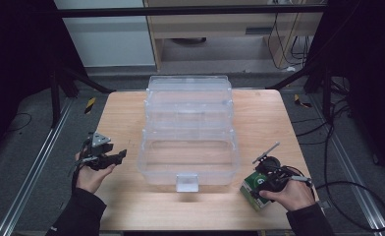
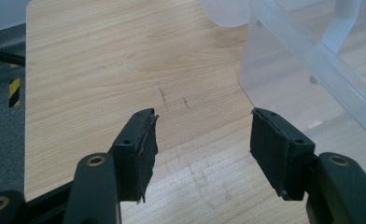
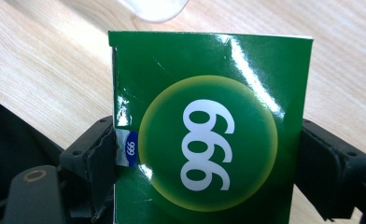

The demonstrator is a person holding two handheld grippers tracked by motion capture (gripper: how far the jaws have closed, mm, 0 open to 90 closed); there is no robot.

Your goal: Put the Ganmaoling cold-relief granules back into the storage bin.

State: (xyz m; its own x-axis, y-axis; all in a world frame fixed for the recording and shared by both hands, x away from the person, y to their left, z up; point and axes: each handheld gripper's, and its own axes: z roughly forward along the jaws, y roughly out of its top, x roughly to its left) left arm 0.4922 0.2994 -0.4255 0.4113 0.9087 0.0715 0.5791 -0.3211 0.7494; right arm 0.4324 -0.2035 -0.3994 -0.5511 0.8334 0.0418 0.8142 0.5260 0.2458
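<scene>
One green box (image 3: 209,126) pinched sideways in right gripper (image 3: 209,177), left gripper (image 2: 202,140) spread, empty (risk: crushed, torn carton edge slipping short of clear bin (image 1: 188,162)).

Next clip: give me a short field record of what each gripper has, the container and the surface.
left gripper: open, nothing between the jaws, over bare wood left of the bin
right gripper: shut on green box, one jaw on each side
green box: printed with a yellow-ringed circle and white digits
clear plastic bin: mid-table, lid open, looks empty
table: light wood
</scene>
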